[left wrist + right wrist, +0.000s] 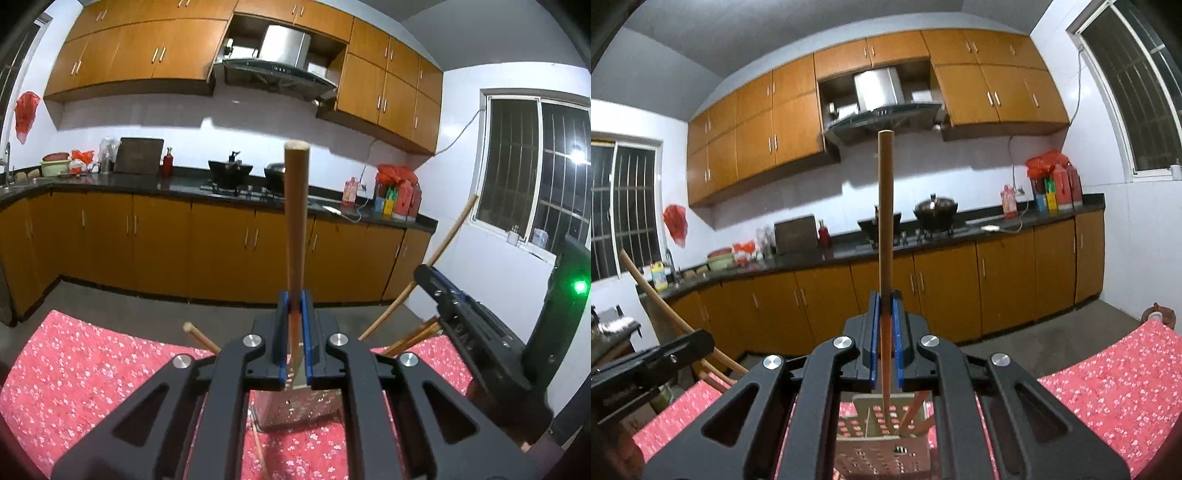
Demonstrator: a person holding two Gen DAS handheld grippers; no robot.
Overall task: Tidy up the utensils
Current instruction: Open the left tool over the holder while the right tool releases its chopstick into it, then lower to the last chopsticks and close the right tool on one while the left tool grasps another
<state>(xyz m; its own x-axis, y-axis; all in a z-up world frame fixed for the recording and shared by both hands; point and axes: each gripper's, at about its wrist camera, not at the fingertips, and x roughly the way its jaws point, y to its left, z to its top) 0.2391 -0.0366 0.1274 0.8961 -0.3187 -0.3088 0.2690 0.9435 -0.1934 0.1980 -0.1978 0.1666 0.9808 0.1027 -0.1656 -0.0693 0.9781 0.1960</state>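
chopsticks [295, 221] [885, 221] upright between clamped fingers [283, 332] [874, 332], above perforated holder [882, 435]

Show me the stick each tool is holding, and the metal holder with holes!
Left tool's stick [295, 206]: left wrist view, middle of the shaft.
Right tool's stick [885, 221]: right wrist view, middle of the shaft.
Metal holder [882, 448]: right wrist view, its holed wall.

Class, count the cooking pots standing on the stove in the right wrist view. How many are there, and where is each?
2. A black wok sits on the left burner; a dark lidded pot sits on the right. None seems hidden.
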